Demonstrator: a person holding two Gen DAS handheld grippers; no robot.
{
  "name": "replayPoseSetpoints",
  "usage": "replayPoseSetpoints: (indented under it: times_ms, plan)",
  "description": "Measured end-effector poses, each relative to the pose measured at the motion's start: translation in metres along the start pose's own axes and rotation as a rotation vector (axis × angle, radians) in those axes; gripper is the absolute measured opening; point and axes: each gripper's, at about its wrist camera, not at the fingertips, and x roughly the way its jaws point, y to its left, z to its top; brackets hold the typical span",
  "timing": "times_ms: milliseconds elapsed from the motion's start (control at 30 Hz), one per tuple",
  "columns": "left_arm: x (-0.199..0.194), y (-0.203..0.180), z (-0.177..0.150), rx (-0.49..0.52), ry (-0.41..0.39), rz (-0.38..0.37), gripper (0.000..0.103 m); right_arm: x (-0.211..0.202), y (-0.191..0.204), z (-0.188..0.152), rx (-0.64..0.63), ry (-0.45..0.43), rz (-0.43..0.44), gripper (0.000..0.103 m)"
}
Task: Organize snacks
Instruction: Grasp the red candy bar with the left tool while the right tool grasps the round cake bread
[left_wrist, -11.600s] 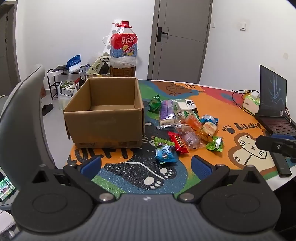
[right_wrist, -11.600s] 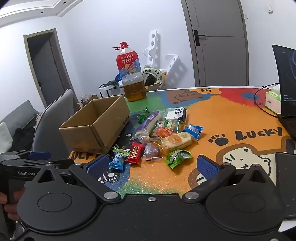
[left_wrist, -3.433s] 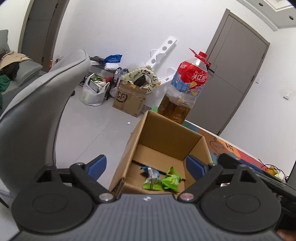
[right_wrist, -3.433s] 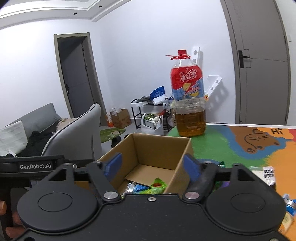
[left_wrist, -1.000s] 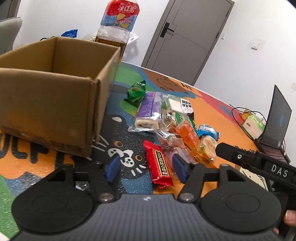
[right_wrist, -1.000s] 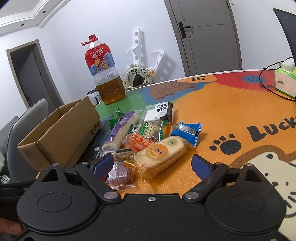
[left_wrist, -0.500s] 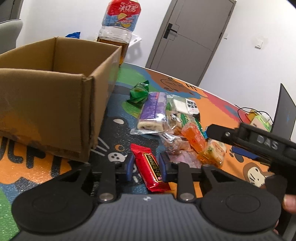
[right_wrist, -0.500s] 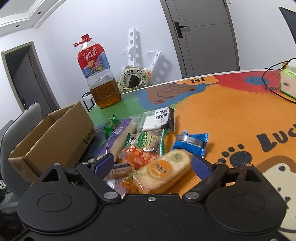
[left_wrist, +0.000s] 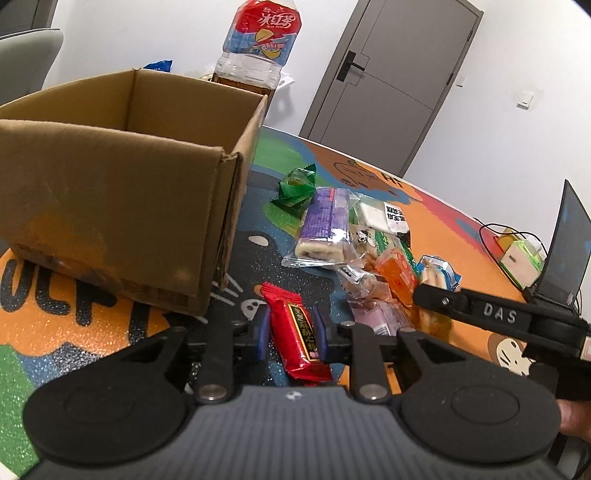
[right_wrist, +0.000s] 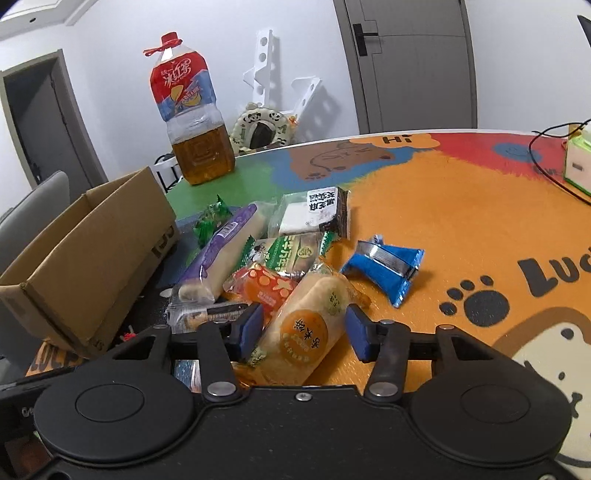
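red packet (left_wrist: 295, 334) between left tool (left_wrist: 290, 334) pads (gripped)

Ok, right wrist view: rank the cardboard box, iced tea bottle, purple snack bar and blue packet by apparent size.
1. cardboard box
2. iced tea bottle, though it stands farther back
3. purple snack bar
4. blue packet, roughly similar to the bar

The left tongs (left_wrist: 289, 332) have just been closing and now pinch a red snack bar (left_wrist: 295, 334) between blue pads — the bar lies on the colourful bench (left_wrist: 74, 332). A cardboard box (left_wrist: 110, 206) stands open at the left, an iced-tea bottle (left_wrist: 258, 44) behind it. The right tongs (left_wrist: 480, 314) (marked DAS) reach into the snack pile (left_wrist: 369, 258) from the right.
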Motion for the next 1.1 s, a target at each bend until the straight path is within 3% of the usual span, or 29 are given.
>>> replayPoseSetpoints:
  times_ms: [433,800,1100]
  plan:
    - [-0.007,0.004,-0.001,0.008,0.012,-0.002,0.024,-0.025,-0.017,-0.011,0.003,0.001,-0.008,0.041]
    - [-0.003,0.001,0.001,-0.007,0.012,-0.011,0.028,-0.018,-0.011,-0.006,-0.004,-0.037,-0.016,0.067]
    - [-0.007,-0.007,-0.004,0.06,0.019,0.049,0.028,-0.017,-0.004,-0.018,-0.04,0.001,-0.026,0.068]
